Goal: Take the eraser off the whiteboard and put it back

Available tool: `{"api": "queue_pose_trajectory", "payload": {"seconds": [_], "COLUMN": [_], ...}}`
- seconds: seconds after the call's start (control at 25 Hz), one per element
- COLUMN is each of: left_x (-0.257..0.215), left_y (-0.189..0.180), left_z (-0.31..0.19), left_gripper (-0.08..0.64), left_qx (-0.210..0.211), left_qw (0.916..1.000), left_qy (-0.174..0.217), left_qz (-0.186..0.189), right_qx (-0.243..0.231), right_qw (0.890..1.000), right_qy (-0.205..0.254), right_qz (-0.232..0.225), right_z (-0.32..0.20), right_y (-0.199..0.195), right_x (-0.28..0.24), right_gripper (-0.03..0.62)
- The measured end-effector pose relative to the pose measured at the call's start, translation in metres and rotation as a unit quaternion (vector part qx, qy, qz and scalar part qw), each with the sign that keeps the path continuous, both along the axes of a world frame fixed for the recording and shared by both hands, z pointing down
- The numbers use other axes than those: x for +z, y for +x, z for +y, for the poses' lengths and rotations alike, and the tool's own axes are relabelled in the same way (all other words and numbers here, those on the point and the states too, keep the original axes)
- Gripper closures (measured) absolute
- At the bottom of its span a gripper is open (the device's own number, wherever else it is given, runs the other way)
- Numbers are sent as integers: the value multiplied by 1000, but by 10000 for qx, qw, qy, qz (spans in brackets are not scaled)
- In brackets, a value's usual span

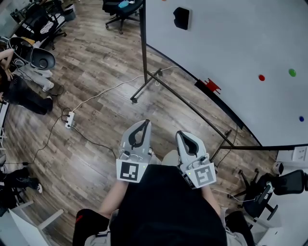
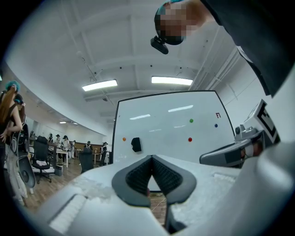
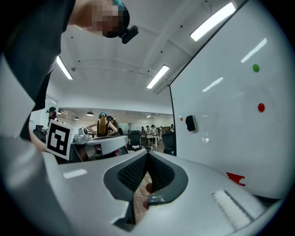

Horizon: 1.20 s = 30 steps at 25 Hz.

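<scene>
While I hold my left tool (image 1: pixel 143 126) and my right tool (image 1: pixel 183 136) level in front of my torso, both are clenched. In each gripper view the ribbed pads meet at the tips and nothing is between the jaws. The two tools lie side by side without touching. Their marker cubes sit at the rear, close to my body, and their tips point toward the whiteboard (image 1: pixel 231 48).

1. Task item. The eraser (image 1: pixel 182 18) is black and is fixed to the face of the whiteboard, near the board's left edge as the left gripper view shows it. It is well apart from both tools. Neither tool touches it.

2. Board surface. An orange magnet (image 2: pixel 124 138) sits just beside the eraser, on the side toward the board's left edge. A red magnet (image 1: pixel 261 77), a green magnet (image 1: pixel 291 72) and a blue magnet (image 1: pixel 301 118) are spread across the other part of the board, well apart from the eraser. A red item (image 1: pixel 211 85) rests on the ledge along the board's lower edge; I cannot tell what it is.

3. Support. The board is carried by a black stand (image 1: pixel 149 82) whose feet rest on the wooden floor (image 1: pixel 96 62).

4. Surroundings. A white cable (image 1: pixel 103 91) runs across the floor from the stand to a power strip (image 1: pixel 70 119). Office chairs (image 1: pixel 122 8) stand beyond the stand. The gripper views show several people in the distance at desks, too small to describe.
</scene>
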<state>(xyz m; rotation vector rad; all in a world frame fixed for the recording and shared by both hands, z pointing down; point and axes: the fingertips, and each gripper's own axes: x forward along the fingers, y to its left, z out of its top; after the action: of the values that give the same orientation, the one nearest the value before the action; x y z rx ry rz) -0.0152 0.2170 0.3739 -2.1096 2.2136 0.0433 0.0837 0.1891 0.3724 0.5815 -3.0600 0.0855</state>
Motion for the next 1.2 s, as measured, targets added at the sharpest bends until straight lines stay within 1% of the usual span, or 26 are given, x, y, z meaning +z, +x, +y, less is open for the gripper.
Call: {"api": "queue_pose_trajectory", "payload": {"seconds": [0.08, 0.2, 0.32, 0.4, 0.48, 0.64, 0.84, 1.0, 1.2], "left_x": [2, 8, 10, 7, 6, 7, -2, -8, -12], "left_y": [-7, -14, -22, -32, -44, -66, -84, -88, -95], "left_z": [-3, -11, -18, -25, -35, -55, -95, -130, -173], "left_gripper": [560, 560, 560, 560, 560, 560, 560, 560, 560], "left_qx": [-21, -41, -67, -125, -208, -376, -430, -385, -449], "left_qw": [10000, 10000, 9999, 9999, 9997, 9991, 9988, 9988, 9985], "left_qy": [12, -32, -113, -99, -89, -111, -24, 8, 8], "left_qz": [55, 36, 23, -42, -112, -134, -239, -306, -323], "right_qx": [2, 45, 82, 74, 19, -158, -269, -347, -456], "right_qw": [10000, 9998, 10000, 9999, 9999, 9998, 9996, 9993, 9988], "right_qy": [-38, -47, 8, -19, -26, 66, 57, 9, 37], "right_qz": [68, 208, 38, 69, 125, -48, -89, -153, -192], "right_z": [-3, -14, -32, -44, -58, -82, -122, -159, -198], "right_y": [-5, -9, -15, -22, -33, -58, -82, -94, -104], "right_x": [4, 10, 6, 8, 10, 5, 1, 1, 0], "right_gripper": [589, 589, 589, 589, 589, 589, 589, 589, 589]}}
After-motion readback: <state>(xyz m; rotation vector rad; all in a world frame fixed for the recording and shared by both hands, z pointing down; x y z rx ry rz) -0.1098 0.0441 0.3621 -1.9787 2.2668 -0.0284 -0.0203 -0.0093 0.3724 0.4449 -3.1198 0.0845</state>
